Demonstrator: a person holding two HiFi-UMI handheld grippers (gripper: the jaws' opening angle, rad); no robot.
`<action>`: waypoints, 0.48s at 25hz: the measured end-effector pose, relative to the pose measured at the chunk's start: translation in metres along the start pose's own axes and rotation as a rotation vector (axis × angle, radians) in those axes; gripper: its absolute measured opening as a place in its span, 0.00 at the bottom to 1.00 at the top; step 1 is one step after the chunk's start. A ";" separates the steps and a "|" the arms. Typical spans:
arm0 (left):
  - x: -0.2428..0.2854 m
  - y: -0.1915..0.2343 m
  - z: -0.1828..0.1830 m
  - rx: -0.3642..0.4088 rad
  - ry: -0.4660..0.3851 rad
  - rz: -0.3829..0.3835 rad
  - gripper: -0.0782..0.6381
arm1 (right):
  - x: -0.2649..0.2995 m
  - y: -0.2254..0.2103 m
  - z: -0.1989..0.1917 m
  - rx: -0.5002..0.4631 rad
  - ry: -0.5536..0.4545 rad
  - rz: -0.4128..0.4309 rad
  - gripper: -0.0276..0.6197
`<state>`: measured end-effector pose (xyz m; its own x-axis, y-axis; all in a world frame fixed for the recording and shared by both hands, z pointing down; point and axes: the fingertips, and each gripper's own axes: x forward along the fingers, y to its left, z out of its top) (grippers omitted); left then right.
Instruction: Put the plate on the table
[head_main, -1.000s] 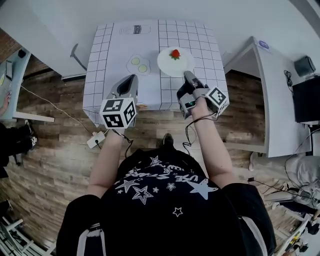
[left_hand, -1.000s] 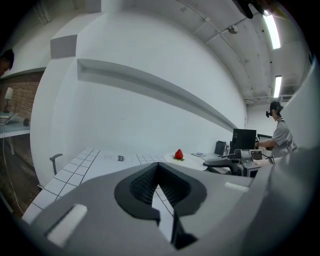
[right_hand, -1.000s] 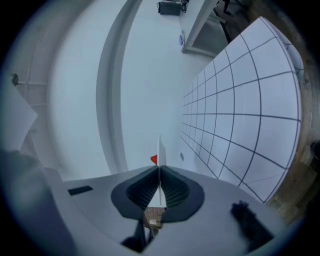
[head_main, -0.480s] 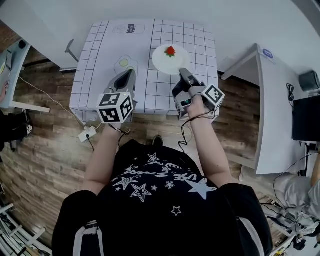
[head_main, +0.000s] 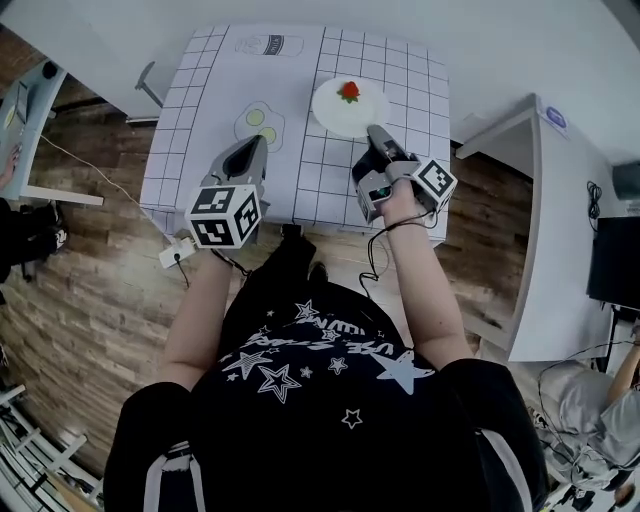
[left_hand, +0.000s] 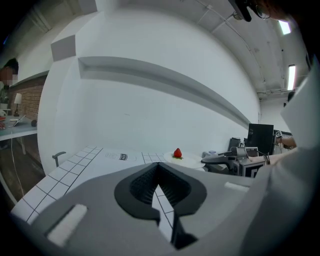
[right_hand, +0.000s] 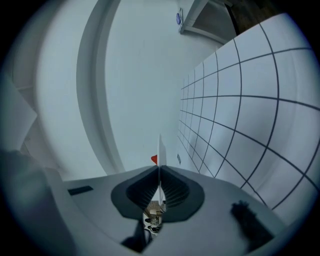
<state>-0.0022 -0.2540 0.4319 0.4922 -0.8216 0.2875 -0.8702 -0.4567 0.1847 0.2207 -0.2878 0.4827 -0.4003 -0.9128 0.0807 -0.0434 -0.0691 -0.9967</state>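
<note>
The printed label (head_main: 268, 44) at the far edge of the gridded table (head_main: 190, 130) is too small to read. The right gripper (head_main: 378, 137) is clamped on the near rim of the white plate (head_main: 340, 112). The right gripper view shows that plate edge-on, with the strawberry (head_main: 349, 90) beyond. The plate sits over the table, perhaps touching it. The left gripper (head_main: 257, 148) has its jaws together, empty.

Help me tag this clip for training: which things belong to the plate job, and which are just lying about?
Job: plate, its rim clamped in the right gripper; strawberry on it; gridded table.
Lying about: left gripper, empty; fried-egg print on the tabletop; power strip on the floor; white desk at right.
</note>
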 end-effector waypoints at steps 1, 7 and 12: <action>0.004 0.004 0.002 0.000 -0.005 -0.003 0.12 | 0.004 -0.001 0.001 -0.002 -0.002 0.001 0.07; 0.041 0.022 0.017 -0.013 -0.031 -0.041 0.12 | 0.027 0.007 0.015 -0.044 -0.032 -0.025 0.07; 0.087 0.037 0.040 -0.002 -0.041 -0.075 0.12 | 0.064 0.015 0.038 -0.059 -0.063 -0.020 0.07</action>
<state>0.0078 -0.3558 0.4265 0.5551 -0.7981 0.2344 -0.8306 -0.5171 0.2064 0.2290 -0.3627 0.4725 -0.3404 -0.9352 0.0977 -0.1049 -0.0655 -0.9923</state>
